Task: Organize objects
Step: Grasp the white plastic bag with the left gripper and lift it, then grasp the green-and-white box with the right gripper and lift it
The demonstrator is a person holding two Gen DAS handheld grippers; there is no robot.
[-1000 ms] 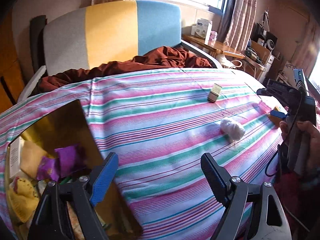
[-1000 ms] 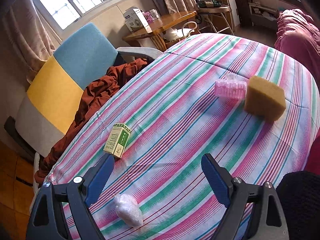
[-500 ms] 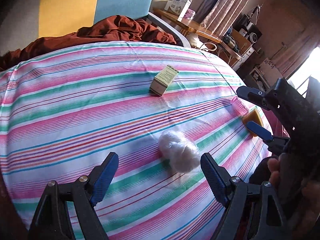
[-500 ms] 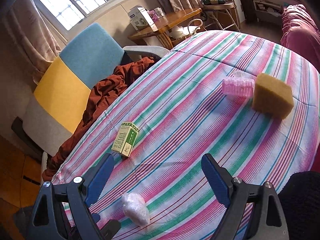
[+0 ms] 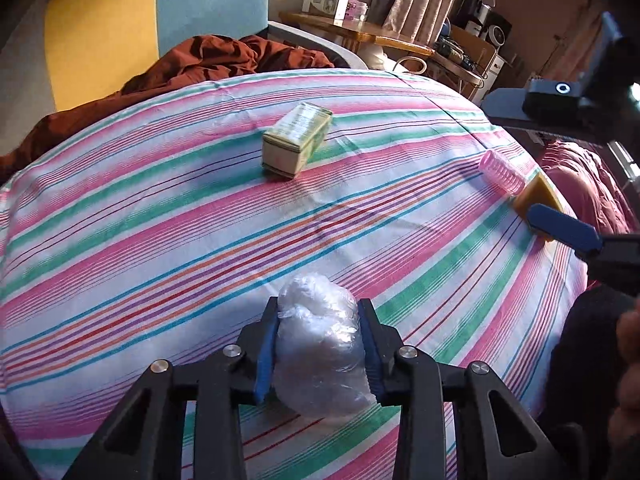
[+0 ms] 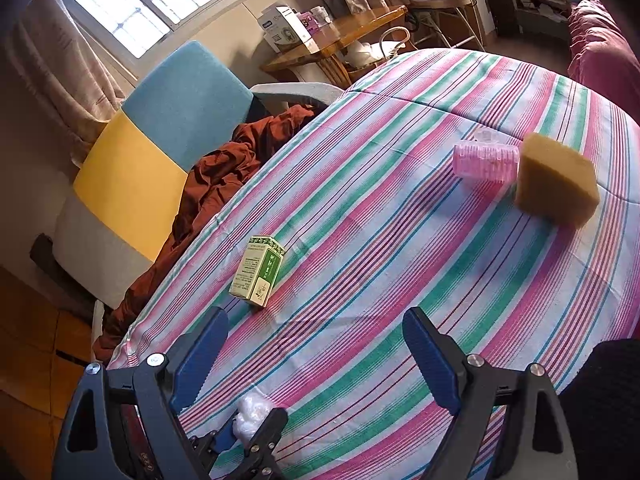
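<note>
A crumpled clear plastic bag (image 5: pixel 320 344) lies on the striped tablecloth (image 5: pixel 160 220). My left gripper (image 5: pixel 319 308) is closing around it, and both blue pads press its sides. The right wrist view catches the same bag (image 6: pixel 252 406) and left gripper (image 6: pixel 256 428) at its bottom edge. My right gripper (image 6: pixel 316 320) hovers open over the cloth with nothing between its fingers. A green medicine box (image 5: pixel 298 142) (image 6: pixel 260 270) lies mid-table. Further right sit a pink hair roller (image 5: pixel 502 172) (image 6: pixel 486 160) and a yellow sponge (image 5: pixel 538 198) (image 6: pixel 556 178), side by side.
Behind the table stands a chair with a grey, yellow and blue back (image 6: pixel 160 128), with a rust-brown cloth (image 6: pixel 224 168) draped over its seat. A wooden side table (image 6: pixel 340 40) under the window carries boxes. Pink bedding (image 6: pixel 600 40) lies at the right.
My left gripper swung right, away from a gold box of items, came down over the plastic bag and closed on it. The right gripper stayed where it was, open.
</note>
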